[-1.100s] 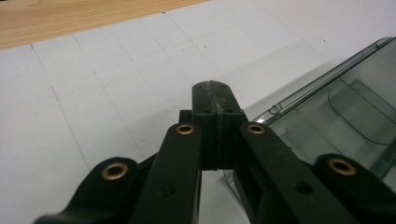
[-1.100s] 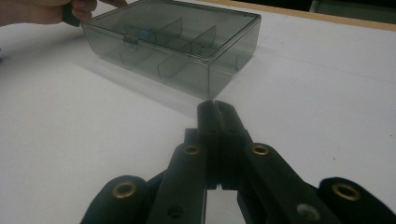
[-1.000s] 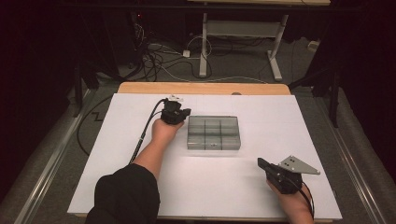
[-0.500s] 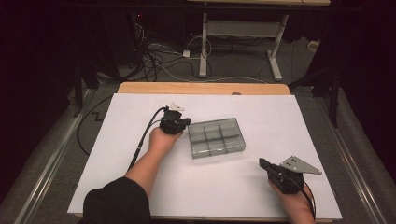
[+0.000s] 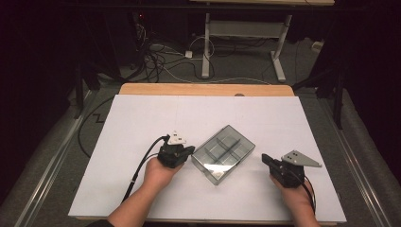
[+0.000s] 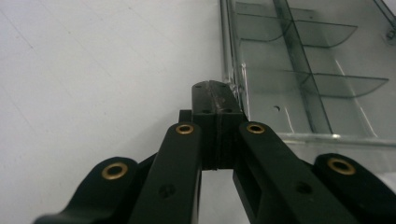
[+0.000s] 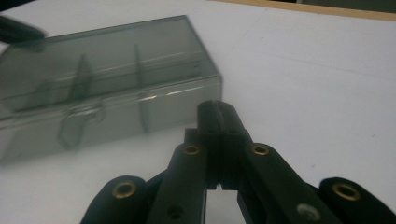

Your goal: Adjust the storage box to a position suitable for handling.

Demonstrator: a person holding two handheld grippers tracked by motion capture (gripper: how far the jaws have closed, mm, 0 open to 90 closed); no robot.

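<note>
A clear grey compartment box (image 5: pixel 223 153) with its lid closed lies diagonally on the white table top (image 5: pixel 142 118). My left gripper (image 5: pixel 190 150) is at the box's left corner, jaws shut on nothing. In the left gripper view its tip (image 6: pixel 215 91) touches the rim of the box (image 6: pixel 317 70), whose inner dividers show through the lid. My right gripper (image 5: pixel 265 158) rests just right of the box, apart from it, also shut and empty. In the right gripper view its tip (image 7: pixel 217 109) points at the side of the box (image 7: pixel 107 79) near a small latch (image 7: pixel 81 116).
The white top covers a wooden table whose far edge (image 5: pixel 203 89) shows beyond it. Cables (image 5: pixel 161 61) and a desk frame (image 5: pixel 241 42) stand on the floor behind. A black cable (image 5: pixel 142 165) trails from the left gripper toward the near edge.
My left gripper has come toward the person, and the box has slid nearer and turned from square-on to diagonal. The right gripper has barely moved.
</note>
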